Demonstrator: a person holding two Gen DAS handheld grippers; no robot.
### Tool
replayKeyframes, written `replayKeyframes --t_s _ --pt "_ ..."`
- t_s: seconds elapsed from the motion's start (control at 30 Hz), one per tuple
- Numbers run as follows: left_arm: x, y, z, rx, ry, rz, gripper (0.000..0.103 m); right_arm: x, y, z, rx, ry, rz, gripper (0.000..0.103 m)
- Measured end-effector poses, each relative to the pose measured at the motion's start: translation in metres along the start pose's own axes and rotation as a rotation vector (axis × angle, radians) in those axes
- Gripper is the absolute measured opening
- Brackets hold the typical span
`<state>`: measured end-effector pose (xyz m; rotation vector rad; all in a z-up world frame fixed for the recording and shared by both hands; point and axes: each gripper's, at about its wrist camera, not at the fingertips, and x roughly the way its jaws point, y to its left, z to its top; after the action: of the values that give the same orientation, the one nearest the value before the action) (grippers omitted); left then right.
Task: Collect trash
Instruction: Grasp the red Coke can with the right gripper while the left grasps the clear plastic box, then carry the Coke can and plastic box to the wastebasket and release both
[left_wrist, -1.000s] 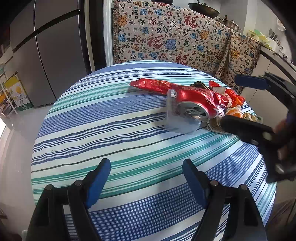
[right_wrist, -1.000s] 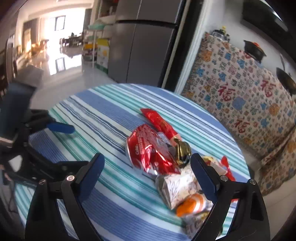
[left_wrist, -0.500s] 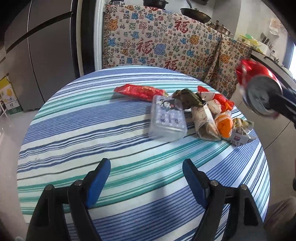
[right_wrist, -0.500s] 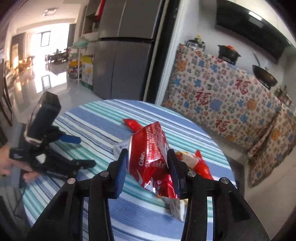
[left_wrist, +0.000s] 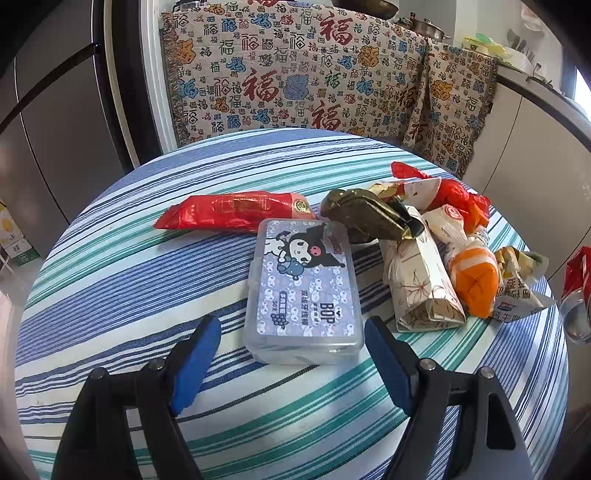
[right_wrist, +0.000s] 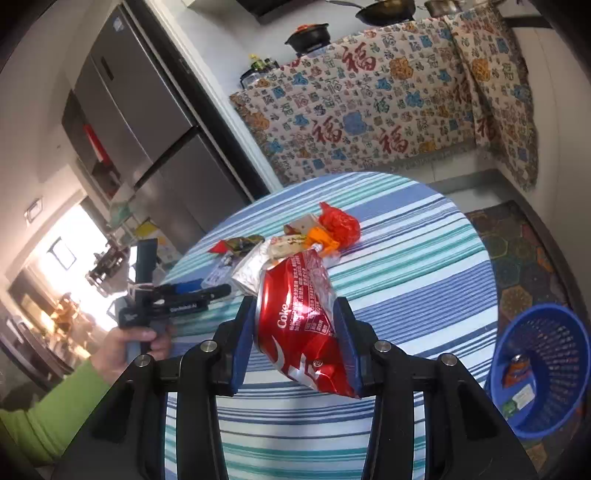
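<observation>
While the right gripper clamps a crushed red aluminium cola can between its blue pads, lifted clear above the near part of the round table with a blue, teal and white striped cloth, the step in hand appears to be carrying this piece of trash to the bin. Its jaws have just been closing and now press on both sides of the dented can. A round blue plastic mesh basket stands on the floor to the right of the table, with a few wrappers already inside; the next move likely calls for swinging the can rightward over that basket and letting go. The view from this gripper is tilted, so the wrist seems rolled, and it points somewhat downward. The left gripper, held by a hand with a green sleeve at the table's left, hovers with its jaws wide and empty, angled steeply down. Just beyond its tips lies a clear plastic box with a cartoon label. Farther off lie a long red foil wrapper, a dark crumpled wrapper and a pile of paper and orange wrappers to the right.
</observation>
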<state>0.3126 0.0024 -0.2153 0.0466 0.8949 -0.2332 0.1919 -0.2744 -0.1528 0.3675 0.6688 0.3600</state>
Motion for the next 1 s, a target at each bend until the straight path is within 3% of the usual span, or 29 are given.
replayKeyframes --t_s 0.13,0.17,0.37,0.6,0.93,1.0 --pt "0.006 -0.003 0.002 0.018 0.000 -0.015 0.080 0.004 0.021 -0.006 -0.192 -0.005 -0.140 0.043" --pt "0.006 -0.005 0.001 0.024 -0.001 -0.019 0.062 0.008 0.028 -0.008 -0.246 0.000 -0.173 0.043" --pt "-0.026 -0.009 -0.030 -0.026 0.012 -0.004 0.062 0.044 0.041 -0.021 -0.446 0.057 -0.338 0.043" --pt "-0.063 -0.041 -0.083 -0.054 0.003 0.022 0.063 0.069 0.036 -0.038 -0.460 0.107 -0.312 0.046" --pt "-0.055 -0.048 -0.082 -0.057 0.026 0.030 0.067 0.065 0.028 -0.035 -0.400 0.139 -0.339 0.048" --pt "-0.055 -0.048 -0.083 -0.055 0.018 0.038 0.062 0.061 0.026 -0.032 -0.376 0.134 -0.334 0.045"
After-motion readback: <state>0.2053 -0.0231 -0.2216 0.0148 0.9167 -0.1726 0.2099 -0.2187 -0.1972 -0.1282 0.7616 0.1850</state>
